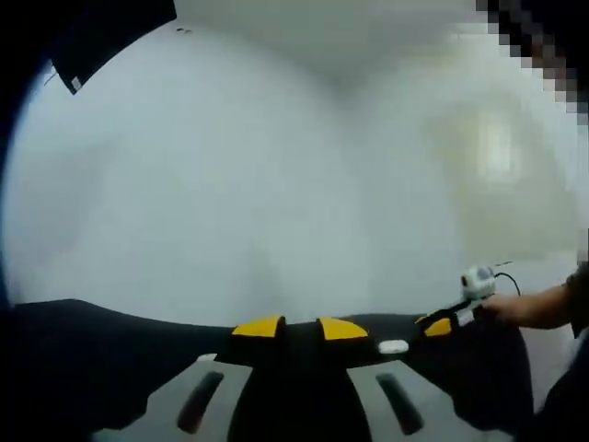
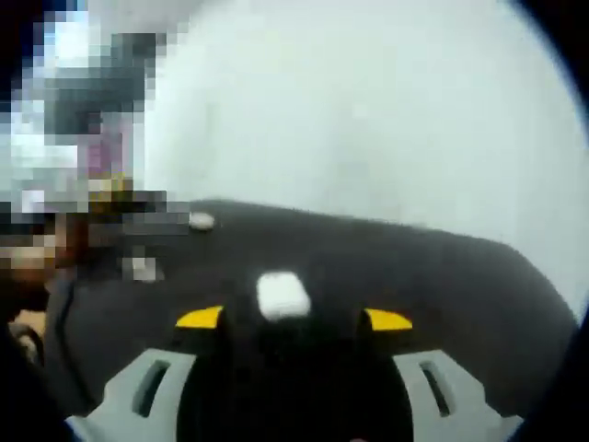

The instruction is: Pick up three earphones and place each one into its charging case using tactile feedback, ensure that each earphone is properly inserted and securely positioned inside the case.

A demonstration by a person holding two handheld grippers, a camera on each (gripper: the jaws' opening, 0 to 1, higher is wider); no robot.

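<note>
In the left gripper view my left gripper [image 1: 300,330] hovers low over the black mat [image 1: 110,341]. Its yellow-tipped jaws stand close together, and I see nothing in the narrow dark gap between them. A small white piece [image 1: 393,347] lies on the mat just to its right. Beyond that piece, my right gripper [image 1: 440,325] comes in from the right, held by a hand [image 1: 529,307]. In the right gripper view my right gripper [image 2: 294,319] is open wide. A blurred white case-like block [image 2: 282,295] lies on the mat between its tips, touching neither. A smaller white piece [image 2: 201,221] lies farther off to the left.
The black mat [image 2: 442,285] covers the table, and a pale wall rises behind its far edge. A dark panel [image 1: 101,37] hangs at the upper left of the left gripper view. Both views are blurred.
</note>
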